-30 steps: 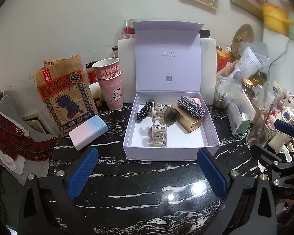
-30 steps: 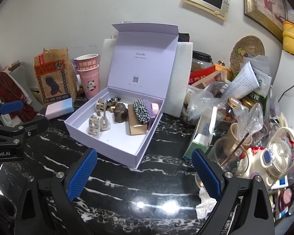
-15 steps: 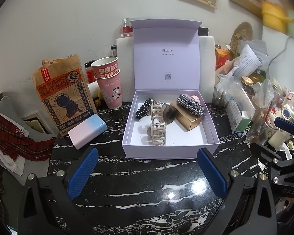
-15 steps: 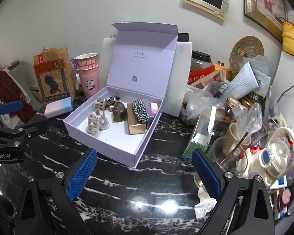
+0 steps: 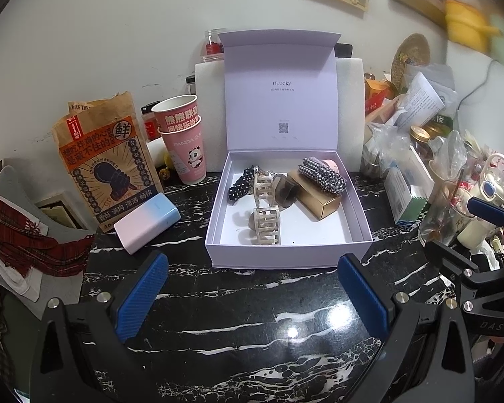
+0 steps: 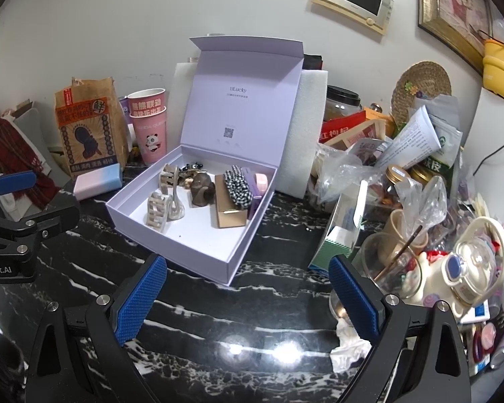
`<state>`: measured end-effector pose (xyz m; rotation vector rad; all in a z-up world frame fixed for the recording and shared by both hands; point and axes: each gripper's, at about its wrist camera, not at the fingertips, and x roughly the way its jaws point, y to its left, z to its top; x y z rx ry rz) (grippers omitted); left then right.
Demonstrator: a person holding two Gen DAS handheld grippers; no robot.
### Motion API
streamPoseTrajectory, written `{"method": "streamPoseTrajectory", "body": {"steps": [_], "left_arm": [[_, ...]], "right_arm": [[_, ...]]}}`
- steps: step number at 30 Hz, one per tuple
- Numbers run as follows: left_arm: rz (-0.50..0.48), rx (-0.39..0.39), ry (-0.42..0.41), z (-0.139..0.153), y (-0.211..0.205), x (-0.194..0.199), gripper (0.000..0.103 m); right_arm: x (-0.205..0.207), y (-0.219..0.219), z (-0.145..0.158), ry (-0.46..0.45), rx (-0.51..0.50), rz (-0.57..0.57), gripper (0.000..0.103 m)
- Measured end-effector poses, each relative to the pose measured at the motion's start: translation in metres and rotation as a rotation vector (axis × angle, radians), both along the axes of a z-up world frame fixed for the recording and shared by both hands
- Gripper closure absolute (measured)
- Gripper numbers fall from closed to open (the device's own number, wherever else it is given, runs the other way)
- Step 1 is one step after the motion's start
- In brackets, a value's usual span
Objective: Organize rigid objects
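Note:
An open lilac gift box [image 5: 285, 257] [image 6: 171, 235] stands on the black marble counter with its lid upright. Inside lie two cream hair claws [image 5: 266, 222] [image 6: 158, 207], a brown claw [image 6: 201, 192], a gold box [image 5: 316, 199] [image 6: 227, 211], a checked scrunchie [image 5: 322, 173] [image 6: 238, 186] and a dotted black bow [image 5: 240, 186]. My left gripper [image 5: 252, 297] is open and empty, in front of the box. My right gripper [image 6: 247, 297] is open and empty, in front of the box's right corner.
A pink-blue power bank [image 5: 147, 221] [image 6: 99, 181] lies left of the box, beside a paper snack bag [image 5: 106, 161] and stacked pink cups [image 5: 183, 141]. Jars, packets, a glass cup [image 6: 386, 262] and a teapot [image 6: 470, 268] crowd the right side. White foam [image 6: 305, 134] stands behind the box.
Both grippers have drifted slightly; the box sits a little higher and further left in the views. Both stay open and empty.

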<state>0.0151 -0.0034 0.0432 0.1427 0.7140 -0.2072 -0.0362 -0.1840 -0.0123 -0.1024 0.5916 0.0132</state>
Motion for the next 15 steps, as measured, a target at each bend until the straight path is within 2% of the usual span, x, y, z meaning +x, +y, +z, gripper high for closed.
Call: {"method": "streamPoseTrajectory", "body": {"steps": [15], "left_arm": [[0.016, 0.001, 0.016, -0.0052, 0.0024, 0.0023, 0.0]], "right_arm": [[-0.0001, -0.0014, -0.0016, 0.006, 0.005, 0.0, 0.005]]}}
